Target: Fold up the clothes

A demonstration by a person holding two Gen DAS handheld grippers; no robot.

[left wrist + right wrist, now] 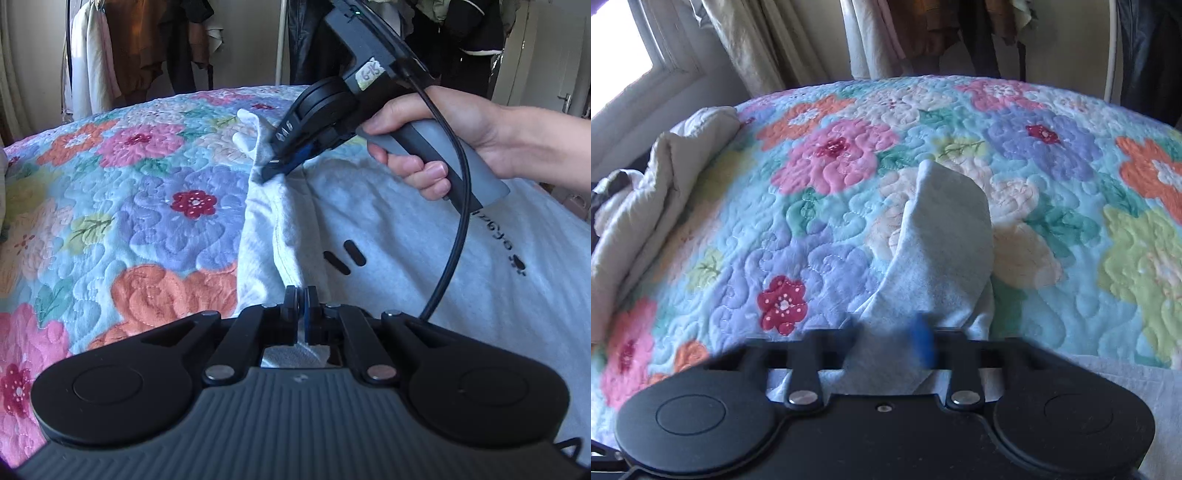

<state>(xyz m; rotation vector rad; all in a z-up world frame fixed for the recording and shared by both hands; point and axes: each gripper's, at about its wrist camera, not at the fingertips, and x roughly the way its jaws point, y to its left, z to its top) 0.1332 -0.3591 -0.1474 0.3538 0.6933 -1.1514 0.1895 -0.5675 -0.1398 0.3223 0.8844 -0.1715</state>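
We had the pale grey garment [424,229] spread on the floral quilt [140,206], its left edge running near to far. Both grippers were clamped on that edge: our left gripper [303,295] at the near end, the right gripper [275,168] farther along. Hanging clothes [122,44] lined the far wall

Handwritten "6-15" on right gripper's [275,168] white sticker [370,76].

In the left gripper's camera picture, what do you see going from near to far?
Left gripper, shut on the grey garment → right gripper, pinching the same garment farther up → flowery quilt → hanging clothes at the back.
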